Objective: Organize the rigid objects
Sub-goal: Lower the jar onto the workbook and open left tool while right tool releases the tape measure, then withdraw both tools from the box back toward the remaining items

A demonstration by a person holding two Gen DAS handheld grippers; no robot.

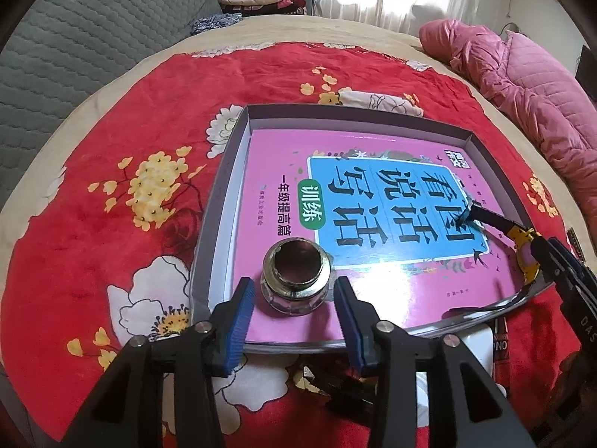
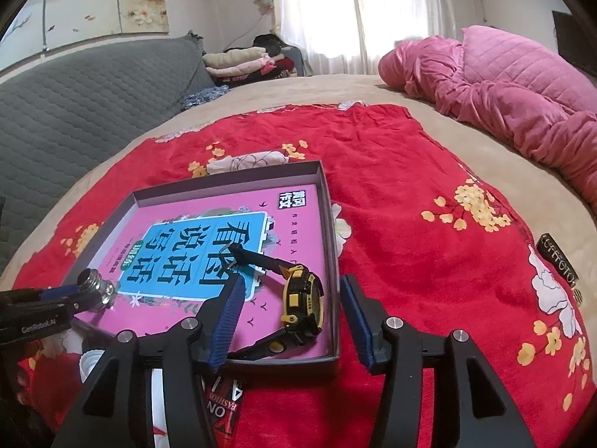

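Observation:
A shallow grey box (image 1: 238, 156) lies on a red flowered blanket, with a pink book (image 1: 276, 171) flat inside it. A small glass jar with a threaded metal neck (image 1: 296, 280) stands on the book. My left gripper (image 1: 294, 321) is open, with its blue pads on either side of the jar and apart from it. A yellow and black wristwatch (image 2: 300, 302) lies in the box's near right corner (image 2: 334, 358). My right gripper (image 2: 289, 321) is open around the watch, not touching it. The jar also shows in the right wrist view (image 2: 97, 286).
A pink quilted jacket (image 2: 515, 104) lies at the back right. A grey sofa (image 2: 86, 97) and folded clothes (image 2: 242, 61) are at the back left. A white bottle cap (image 2: 91, 364) and a printed card (image 2: 224, 407) lie near the box's front edge. A small dark label (image 2: 558, 263) lies at right.

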